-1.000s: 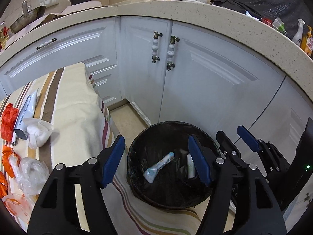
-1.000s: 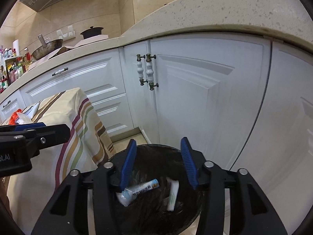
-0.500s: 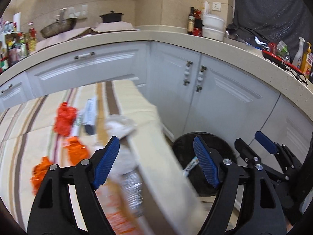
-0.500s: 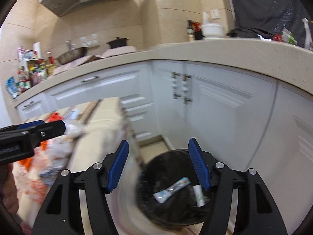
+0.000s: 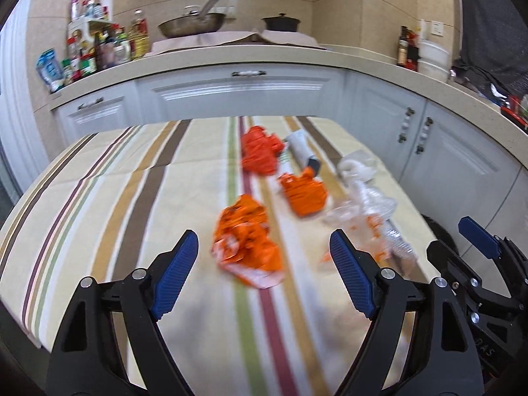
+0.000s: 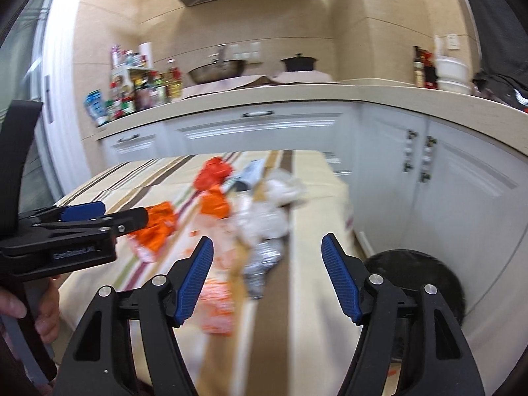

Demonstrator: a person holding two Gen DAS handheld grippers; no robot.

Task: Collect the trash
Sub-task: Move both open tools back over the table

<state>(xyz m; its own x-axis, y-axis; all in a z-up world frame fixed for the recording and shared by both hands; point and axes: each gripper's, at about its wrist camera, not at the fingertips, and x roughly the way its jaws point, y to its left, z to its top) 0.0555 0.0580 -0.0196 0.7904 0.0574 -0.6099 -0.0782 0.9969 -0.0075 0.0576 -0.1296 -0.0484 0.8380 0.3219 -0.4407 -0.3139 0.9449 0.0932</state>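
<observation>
Several pieces of trash lie on the striped tablecloth (image 5: 132, 198): a crumpled orange wrapper (image 5: 246, 237) just ahead of my open, empty left gripper (image 5: 264, 274), two more orange wrappers (image 5: 303, 193) (image 5: 260, 153), a grey tube (image 5: 302, 151), a white wad (image 5: 356, 166) and clear plastic (image 5: 373, 211). My right gripper (image 6: 267, 277) is open and empty above the table's right edge, over a silver wrapper (image 6: 264, 260) and clear plastic (image 6: 260, 221). The black trash bin (image 6: 425, 283) stands on the floor to the right of the table.
White kitchen cabinets (image 5: 244, 95) and a beige counter run behind and to the right of the table. Bottles (image 5: 99, 49), a wok (image 5: 191, 24) and a pot (image 5: 280, 21) stand on the counter. The left gripper shows at the left of the right wrist view (image 6: 76, 227).
Both grippers have swung left and up from over the trash bin to over the table. Both stay open and empty. The view is blurred by motion.
</observation>
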